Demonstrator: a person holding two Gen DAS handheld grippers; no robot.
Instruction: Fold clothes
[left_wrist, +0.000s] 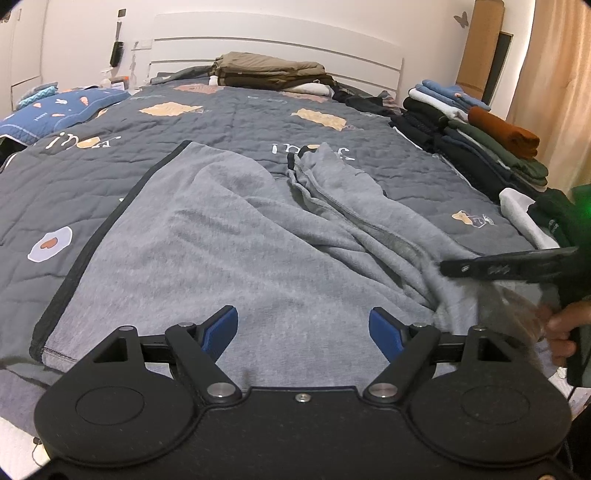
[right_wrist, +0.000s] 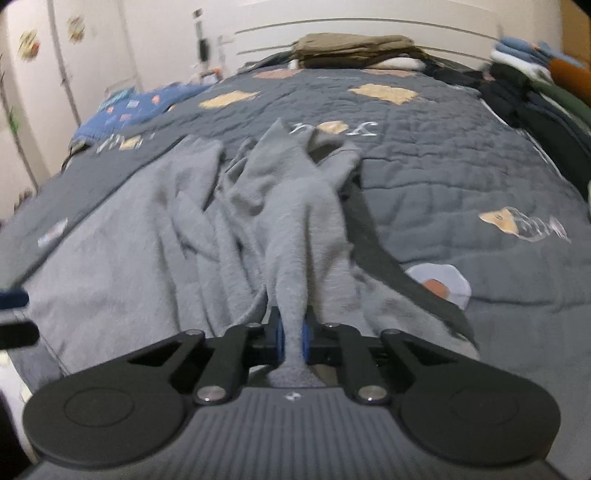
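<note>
A grey sweatshirt (left_wrist: 207, 251) with a dark hem band lies spread on the bed, its right side bunched into folds. My left gripper (left_wrist: 303, 328) hovers open over the flat part of the cloth, nothing between its blue pads. In the right wrist view my right gripper (right_wrist: 293, 341) is shut on a ridge of the grey sweatshirt (right_wrist: 295, 229), which runs taut from the blue pads up toward the crumpled sleeve. In the left wrist view the right gripper's dark body and a hand (left_wrist: 561, 332) show at the right edge.
The dark grey quilt (left_wrist: 92, 177) covers the bed. Folded clothes are stacked along the right edge (left_wrist: 491, 144) and at the headboard (left_wrist: 269, 72). A blue patterned pillow (left_wrist: 62, 107) lies far left.
</note>
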